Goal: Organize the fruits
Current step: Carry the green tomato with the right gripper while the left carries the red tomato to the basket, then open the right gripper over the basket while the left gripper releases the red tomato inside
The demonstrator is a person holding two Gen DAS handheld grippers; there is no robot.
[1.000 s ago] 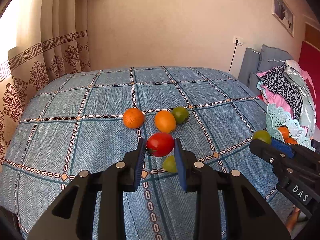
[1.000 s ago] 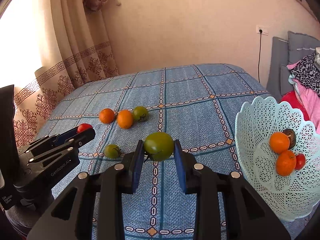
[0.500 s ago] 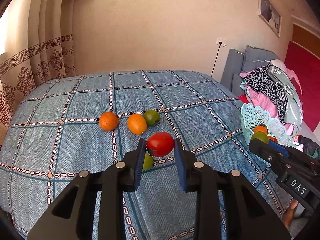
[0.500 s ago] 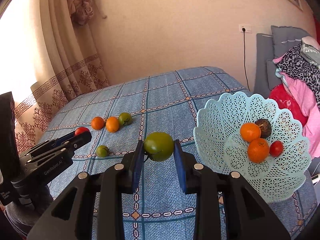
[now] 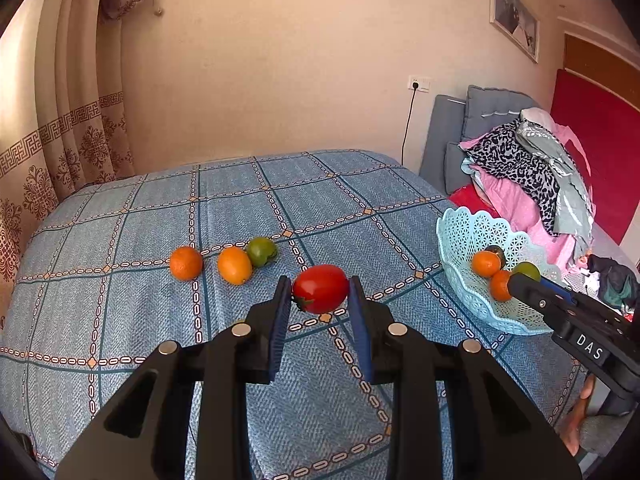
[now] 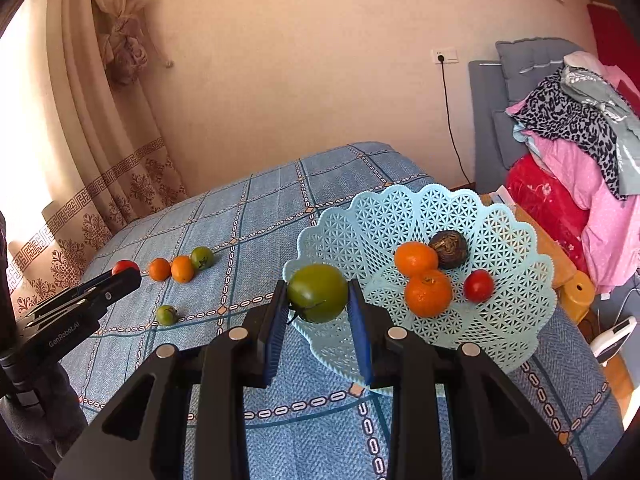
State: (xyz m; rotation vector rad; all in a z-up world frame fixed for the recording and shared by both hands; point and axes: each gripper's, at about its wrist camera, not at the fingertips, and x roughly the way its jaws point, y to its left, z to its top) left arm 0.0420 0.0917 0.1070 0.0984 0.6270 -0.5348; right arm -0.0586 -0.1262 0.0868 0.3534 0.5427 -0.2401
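My left gripper (image 5: pixel 320 300) is shut on a red tomato (image 5: pixel 320 288), held above the blue checked bedspread (image 5: pixel 120 320). My right gripper (image 6: pixel 318 300) is shut on a green tomato (image 6: pixel 318 292) at the near left rim of the light-blue lattice basket (image 6: pixel 500 320). Inside the basket lie two oranges (image 6: pixel 428 292), a small red tomato (image 6: pixel 479 286) and a dark brown fruit (image 6: pixel 449 249). On the bedspread two oranges (image 5: pixel 186 263) and a green fruit (image 5: pixel 261 251) lie in a row. A small green tomato (image 6: pixel 166 315) lies apart from them.
A pile of pink and leopard-print clothes (image 5: pixel 532 176) lies beyond the basket against grey cushions (image 5: pixel 480 120). Patterned curtains (image 5: pixel 60 140) hang at the left. A white device (image 6: pixel 612 338) lies low at the right, off the bed's edge.
Both grippers have swung right toward the basket with their tomatoes. The green tomato now hangs at the basket's rim; the basket looms larger in both views.
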